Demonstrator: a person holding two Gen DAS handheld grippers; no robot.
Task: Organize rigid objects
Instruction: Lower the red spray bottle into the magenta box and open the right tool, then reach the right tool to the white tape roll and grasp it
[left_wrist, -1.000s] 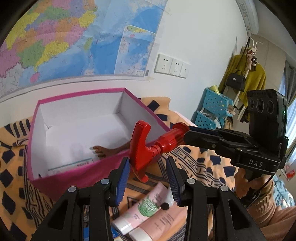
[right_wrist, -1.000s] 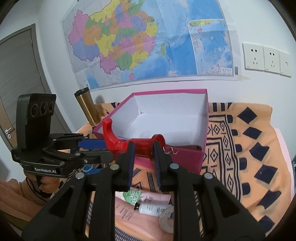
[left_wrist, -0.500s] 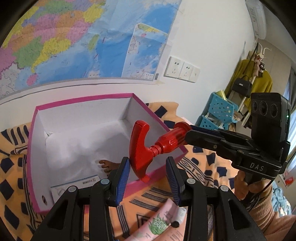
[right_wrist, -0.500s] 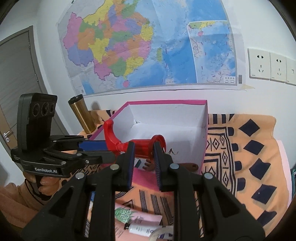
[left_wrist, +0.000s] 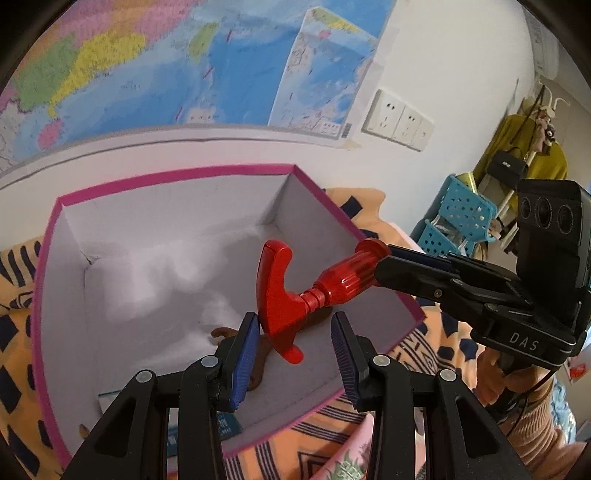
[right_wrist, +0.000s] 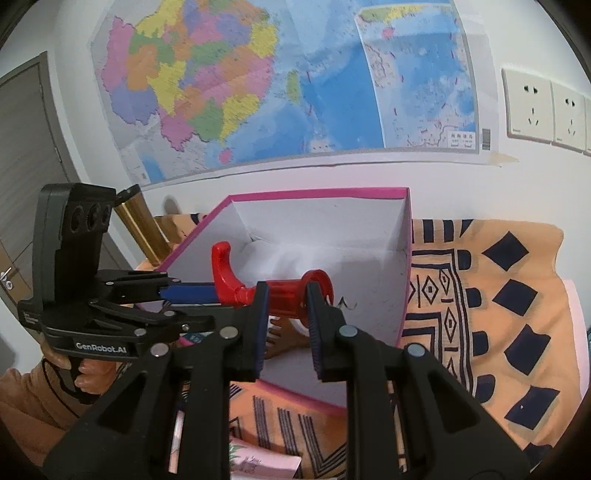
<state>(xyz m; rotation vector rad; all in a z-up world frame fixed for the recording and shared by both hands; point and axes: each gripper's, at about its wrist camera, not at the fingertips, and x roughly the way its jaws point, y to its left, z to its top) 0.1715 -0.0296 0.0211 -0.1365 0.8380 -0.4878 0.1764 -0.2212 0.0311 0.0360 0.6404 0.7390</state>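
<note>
Red tool (left_wrist: 295, 295): T-shaped, plastic, held level in the air over the open pink box (left_wrist: 354, 229); against 1.0 s ago, now above the white box floor instead of out in front of the near wall.
Change: box larger in both views than 1.0 s ago; cosmetic tubes nearly gone from the left wrist view, only a pink tube (left_wrist: 347, 467) at the bottom edge.
Right gripper (right_wrist: 284, 295): clenched on the ribbed round handle of the tool, 1 pad on each side, flared end just past the pads.
Left gripper (left_wrist: 293, 345): spread wide; crossbar end of the tool hangs between the 2 blue pads, just beside the left pad, contact impossible to tell, well apart from the right pad.
Box contents: brown wooden comb (right_wrist: 284, 338) on the floor under the tool; blue-and-white carton (left_wrist: 225, 424) at the near corner.
Edges: magenta rim all round, right wall beneath the tool handle, far wall close to the map wall (right_wrist: 258, 74).
Open room: bare white floor toward the far left corner of the box.
Surroundings: patterned orange cloth (right_wrist: 498, 295) under the box; gold flask (right_wrist: 142, 229) at its far left.
</note>
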